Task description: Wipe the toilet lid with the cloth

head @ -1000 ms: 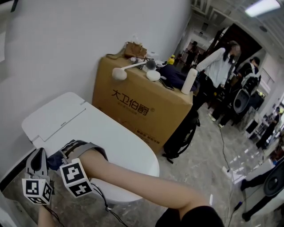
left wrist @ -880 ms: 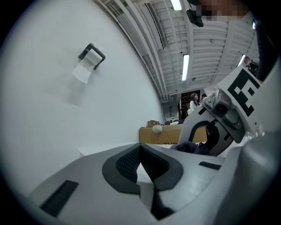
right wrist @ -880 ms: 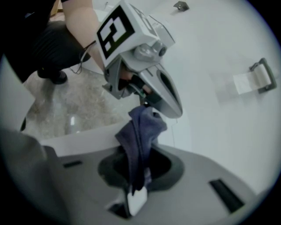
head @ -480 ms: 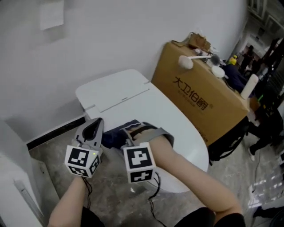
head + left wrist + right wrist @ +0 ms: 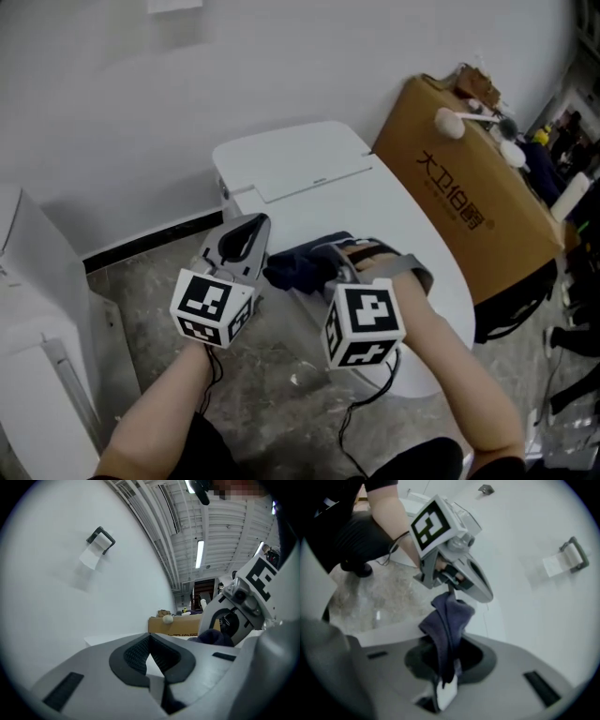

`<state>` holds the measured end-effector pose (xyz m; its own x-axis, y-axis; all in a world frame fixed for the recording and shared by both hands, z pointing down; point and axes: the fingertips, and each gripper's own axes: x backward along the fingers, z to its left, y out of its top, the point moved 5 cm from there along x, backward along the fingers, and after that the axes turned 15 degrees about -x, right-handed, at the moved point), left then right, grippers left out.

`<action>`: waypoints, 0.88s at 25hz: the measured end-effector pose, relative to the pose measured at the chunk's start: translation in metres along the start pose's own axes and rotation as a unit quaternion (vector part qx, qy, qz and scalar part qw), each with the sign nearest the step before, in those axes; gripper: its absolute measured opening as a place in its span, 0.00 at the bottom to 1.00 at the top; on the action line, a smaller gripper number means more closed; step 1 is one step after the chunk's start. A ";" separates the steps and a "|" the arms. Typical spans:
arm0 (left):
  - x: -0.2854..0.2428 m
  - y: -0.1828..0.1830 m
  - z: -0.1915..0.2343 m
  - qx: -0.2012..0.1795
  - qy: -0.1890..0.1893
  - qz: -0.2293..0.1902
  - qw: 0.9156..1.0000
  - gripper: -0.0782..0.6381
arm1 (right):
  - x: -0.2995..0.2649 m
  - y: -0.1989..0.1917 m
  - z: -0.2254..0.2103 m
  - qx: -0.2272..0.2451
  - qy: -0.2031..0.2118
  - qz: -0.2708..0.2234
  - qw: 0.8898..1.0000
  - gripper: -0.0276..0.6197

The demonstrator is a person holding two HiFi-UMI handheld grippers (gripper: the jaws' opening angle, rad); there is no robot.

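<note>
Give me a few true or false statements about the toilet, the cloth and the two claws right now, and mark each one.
1. The right claw is shut on the dark blue cloth. True.
2. The left claw grips the cloth too. False: its jaws are together with nothing between them.
3. The toilet lid is raised upright against the wall. False: it lies flat and closed.
4. A cardboard box stands beside the toilet. True.
</note>
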<state>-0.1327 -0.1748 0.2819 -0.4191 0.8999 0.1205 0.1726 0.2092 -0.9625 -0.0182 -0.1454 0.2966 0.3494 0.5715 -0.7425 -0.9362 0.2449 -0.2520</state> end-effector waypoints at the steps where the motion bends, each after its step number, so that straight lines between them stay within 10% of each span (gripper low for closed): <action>1: 0.000 0.001 -0.002 -0.002 -0.003 -0.001 1.000 0.12 | 0.002 -0.003 -0.006 -0.001 -0.005 0.002 1.000 0.14; 22: 0.012 0.023 -0.016 -0.027 -0.028 -0.024 0.999 0.12 | -0.084 -0.120 -0.203 -0.088 -0.125 0.138 0.979 0.14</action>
<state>-0.1193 -0.1526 0.2649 -0.4777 0.8655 0.1505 0.1983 0.2731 -0.9413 0.0569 -0.3816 0.2632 0.0606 0.7765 -0.6272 -0.9803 -0.0721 -0.1840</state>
